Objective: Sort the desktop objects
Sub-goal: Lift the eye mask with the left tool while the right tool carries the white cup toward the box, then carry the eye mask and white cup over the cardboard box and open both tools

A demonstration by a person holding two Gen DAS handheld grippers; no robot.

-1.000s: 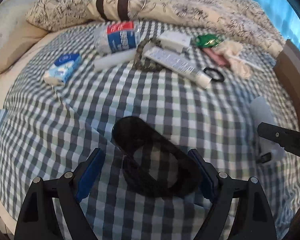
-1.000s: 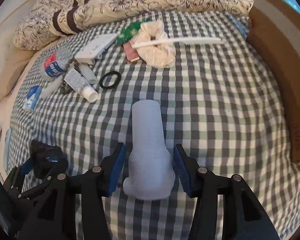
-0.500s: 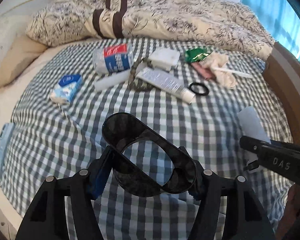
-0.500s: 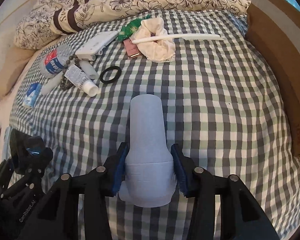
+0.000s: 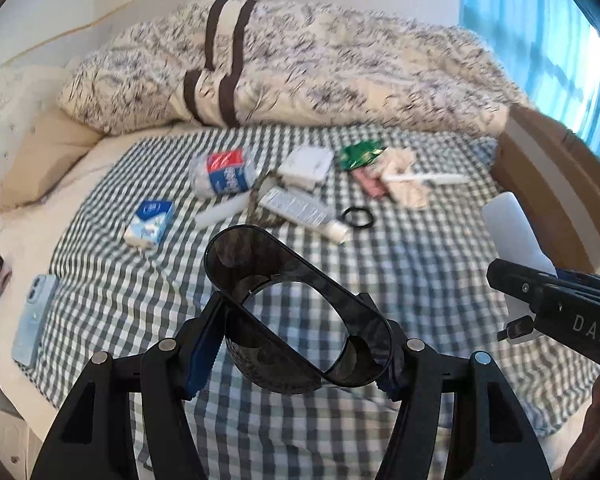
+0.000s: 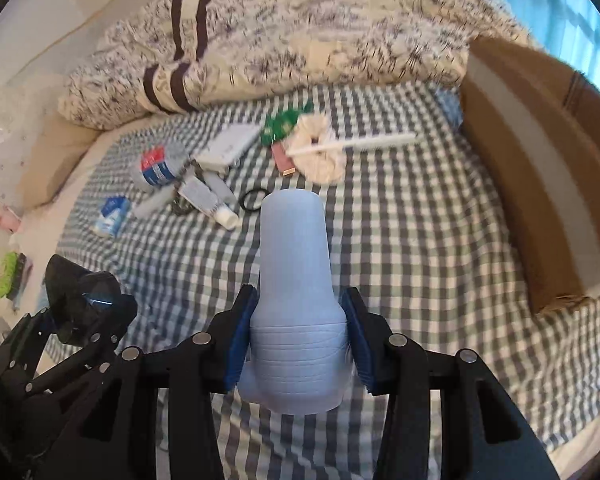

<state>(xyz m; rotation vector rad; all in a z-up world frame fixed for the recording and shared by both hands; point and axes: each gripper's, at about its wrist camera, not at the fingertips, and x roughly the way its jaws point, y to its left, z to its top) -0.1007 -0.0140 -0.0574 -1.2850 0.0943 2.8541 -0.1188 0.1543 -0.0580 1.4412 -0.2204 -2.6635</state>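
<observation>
You held both claws up over the checked cloth (image 5: pixel 400 264): left gripper (image 5: pixel 296 354) squeezed a dark see-through case (image 5: pixel 260 264), right gripper (image 6: pixel 298 342) squeezed a pale blue bottle (image 6: pixel 294 264).

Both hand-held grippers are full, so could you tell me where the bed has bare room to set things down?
Bare checked sheet lies between the black hair tie and the cardboard box, and nearer the camera. It is crowded around the toothpaste tube and cream scrunchie.
</observation>
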